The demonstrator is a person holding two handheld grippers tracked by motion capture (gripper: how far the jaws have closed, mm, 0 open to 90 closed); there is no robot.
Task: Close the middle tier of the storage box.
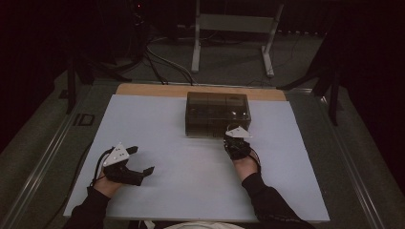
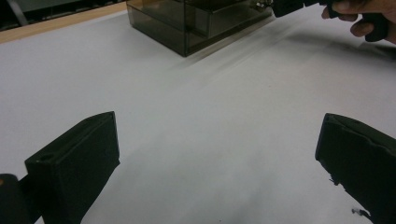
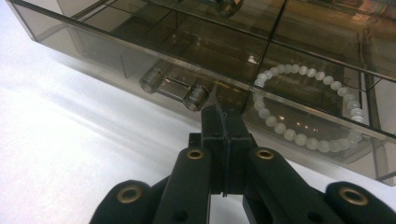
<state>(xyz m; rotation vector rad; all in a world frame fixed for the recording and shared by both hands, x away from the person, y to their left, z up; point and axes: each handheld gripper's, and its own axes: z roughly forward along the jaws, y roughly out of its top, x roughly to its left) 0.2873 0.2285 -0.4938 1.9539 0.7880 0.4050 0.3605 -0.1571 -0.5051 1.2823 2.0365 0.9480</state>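
Drawer box point(image 3: 196, 42): my right gripper point(image 3: 223, 116) (fingers pressed together) is by the handle point(image 3: 173, 88), drawer not pulled out yet; left gripper point(image 2: 215, 154) fingers spread.

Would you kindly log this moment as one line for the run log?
right hand-held gripper: shut, tips at drawer handle | smoked box: bead bracelet inside | left hand-held gripper: open, over white mat

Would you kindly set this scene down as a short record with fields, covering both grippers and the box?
surface: white sheet on a table
box: smoky clear drawer box at the far middle
contents: white bead bracelet in a lower drawer
handle: clear drawer handle
right gripper: jaws shut, empty, tips at the drawer front right of the handle
left gripper: jaws open, empty, over the sheet
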